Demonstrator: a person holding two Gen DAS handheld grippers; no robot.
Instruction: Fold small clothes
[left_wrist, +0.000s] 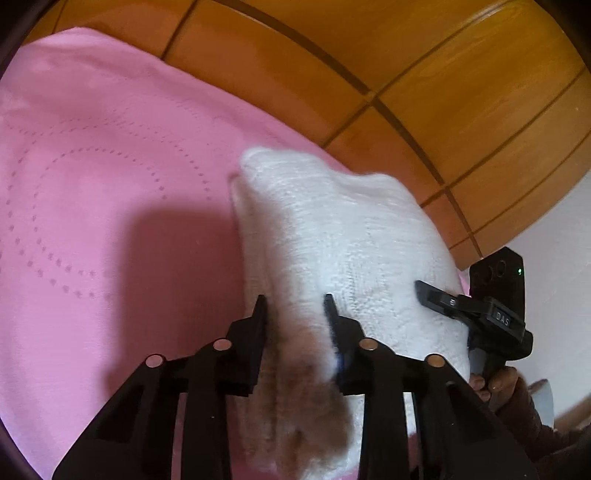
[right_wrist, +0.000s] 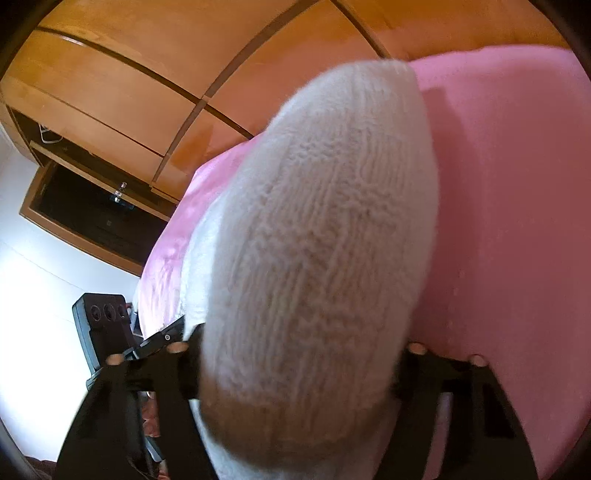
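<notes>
Both tongs, left (left_wrist: 295, 306) and right (right_wrist: 303, 354), clamped on white knitted garment (left_wrist: 332, 229) above pink bed (left_wrist: 92, 184) near its wardrobe-side edge; risk of slipping loose, uneven fold.

The pink bedspread (left_wrist: 92, 192) lay bare and passable to the left of the white knit garment (left_wrist: 332, 236). Behind it, the wooden wardrobe (left_wrist: 424, 74) closed off the far side.
</notes>
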